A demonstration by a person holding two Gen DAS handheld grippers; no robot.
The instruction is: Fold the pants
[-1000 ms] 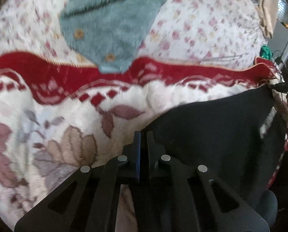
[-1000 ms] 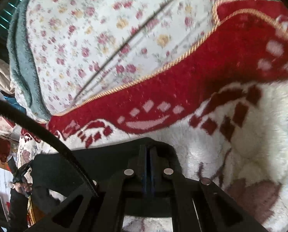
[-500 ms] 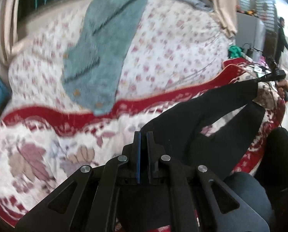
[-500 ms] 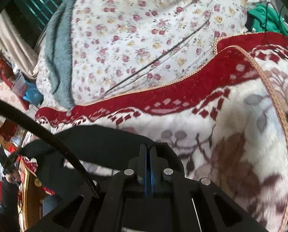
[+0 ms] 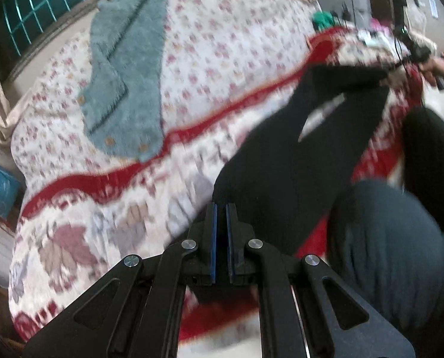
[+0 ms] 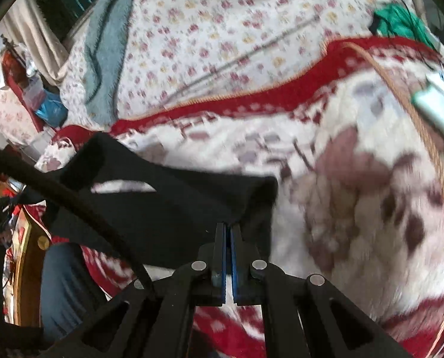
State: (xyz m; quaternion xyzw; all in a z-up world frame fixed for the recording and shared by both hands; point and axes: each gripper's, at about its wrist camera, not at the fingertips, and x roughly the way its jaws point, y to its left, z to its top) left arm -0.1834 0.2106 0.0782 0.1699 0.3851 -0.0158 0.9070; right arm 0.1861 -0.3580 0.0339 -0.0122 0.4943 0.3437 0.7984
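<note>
The black pants (image 5: 284,161) hang stretched in the air between my two grippers, above the red and cream patterned blanket (image 5: 108,208) on the bed. My left gripper (image 5: 220,208) is shut on one end of the pants. My right gripper (image 6: 228,228) is shut on the other end of the pants (image 6: 162,208). The cloth sags in the middle with a gap between its two layers. The right gripper with its hand shows far right in the left wrist view (image 5: 421,53).
A grey-green fuzzy cardigan (image 5: 126,68) lies on the floral sheet (image 5: 222,38) at the back. A green cloth (image 6: 397,21) sits at the far right of the bed. The person's knee (image 5: 391,238) is close below right. A phone-like object (image 6: 439,110) lies on the blanket.
Both grippers have lifted and pulled back from the blanket, raising the pants off the bed. The pants now hang stretched between them instead of lying flat.
</note>
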